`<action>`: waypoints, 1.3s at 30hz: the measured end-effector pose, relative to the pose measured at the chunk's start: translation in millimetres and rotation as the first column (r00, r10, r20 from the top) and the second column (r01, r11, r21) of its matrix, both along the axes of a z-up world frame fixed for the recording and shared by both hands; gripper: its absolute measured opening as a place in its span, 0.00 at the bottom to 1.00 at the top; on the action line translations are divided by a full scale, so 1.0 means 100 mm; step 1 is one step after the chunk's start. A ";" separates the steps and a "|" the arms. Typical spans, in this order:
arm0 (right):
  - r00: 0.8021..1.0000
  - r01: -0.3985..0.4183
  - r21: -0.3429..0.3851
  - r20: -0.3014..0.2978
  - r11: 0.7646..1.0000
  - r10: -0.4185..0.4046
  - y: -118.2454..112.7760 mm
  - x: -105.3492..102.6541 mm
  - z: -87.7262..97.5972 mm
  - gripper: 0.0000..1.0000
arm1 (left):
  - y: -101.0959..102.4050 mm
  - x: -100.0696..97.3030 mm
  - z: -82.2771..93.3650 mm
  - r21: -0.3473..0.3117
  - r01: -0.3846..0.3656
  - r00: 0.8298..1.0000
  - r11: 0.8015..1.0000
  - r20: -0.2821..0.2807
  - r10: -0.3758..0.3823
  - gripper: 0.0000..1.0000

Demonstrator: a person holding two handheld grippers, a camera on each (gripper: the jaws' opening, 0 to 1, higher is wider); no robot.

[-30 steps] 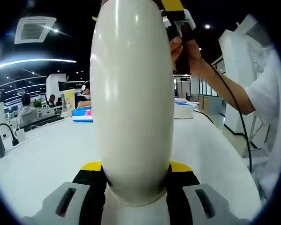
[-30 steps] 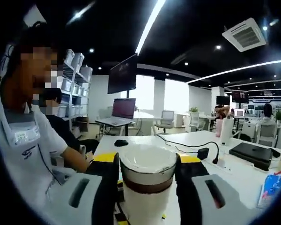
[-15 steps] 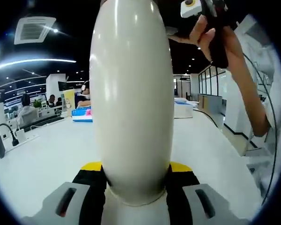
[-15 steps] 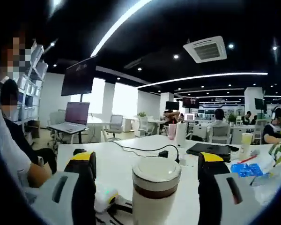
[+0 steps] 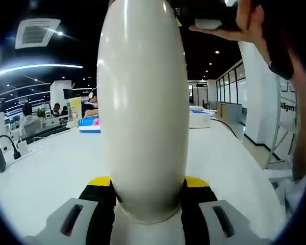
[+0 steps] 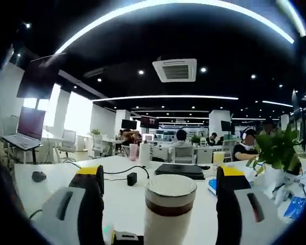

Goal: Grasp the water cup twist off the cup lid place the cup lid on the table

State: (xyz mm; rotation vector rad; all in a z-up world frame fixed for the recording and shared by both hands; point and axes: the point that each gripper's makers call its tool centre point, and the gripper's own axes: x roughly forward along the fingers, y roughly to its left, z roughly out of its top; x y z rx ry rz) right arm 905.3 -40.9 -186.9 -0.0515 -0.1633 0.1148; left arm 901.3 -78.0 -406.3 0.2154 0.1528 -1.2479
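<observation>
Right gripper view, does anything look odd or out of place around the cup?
One thing: the right hand-held gripper stands open, jaws apart from the white cup lid with its brown band, so nothing grips the lid. The left hand-held gripper clamps the cream cup body. No spill or damage shows.

White table (image 6: 127,199) holds black laptop (image 6: 179,170), mouse (image 6: 39,176); potted plant (image 6: 276,153) at right
</observation>
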 end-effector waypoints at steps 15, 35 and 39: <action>0.996 0.086 0.042 -0.014 0.995 -0.086 -0.13 0.11 -0.11 0.56 | 0.00 0.01 0.01 0.002 0.002 1.000 1.000 0.001 -0.002 0.51; 0.998 -0.038 0.063 -0.053 0.997 0.041 -0.16 0.07 -0.16 0.47 | 0.00 0.00 0.00 0.003 -0.001 1.000 1.000 0.000 0.001 0.51; 0.992 -0.111 0.041 -0.061 0.993 0.113 -0.14 0.07 -0.16 0.47 | 0.00 0.00 0.00 0.004 -0.002 1.000 1.000 0.000 0.002 0.51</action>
